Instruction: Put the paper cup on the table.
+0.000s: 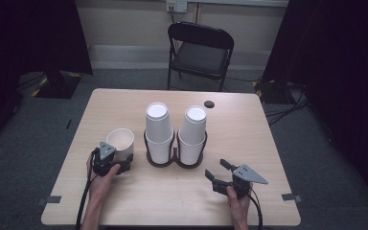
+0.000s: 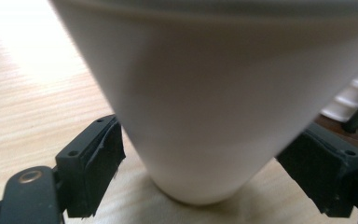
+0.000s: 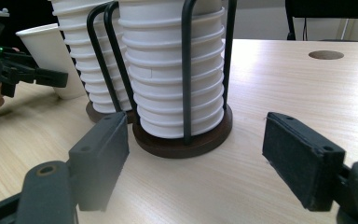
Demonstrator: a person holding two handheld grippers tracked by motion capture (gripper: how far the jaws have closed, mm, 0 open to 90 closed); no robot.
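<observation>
At the table's left the left gripper (image 1: 121, 166) clamps the base of a single upright paper cup (image 1: 120, 142) standing beside the two racked cup stacks (image 1: 159, 130), likely awaiting release, while the right gripper (image 1: 218, 171) waits, jaws apart and empty.

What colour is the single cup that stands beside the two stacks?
White; the single cup shows best in the high view.

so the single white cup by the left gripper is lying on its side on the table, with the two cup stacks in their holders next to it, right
Not quite: the single cup stands upright, mouth up, between the left gripper's jaws, as the high view shows. The two cup stacks do sit in holders beside it on the table.
</observation>
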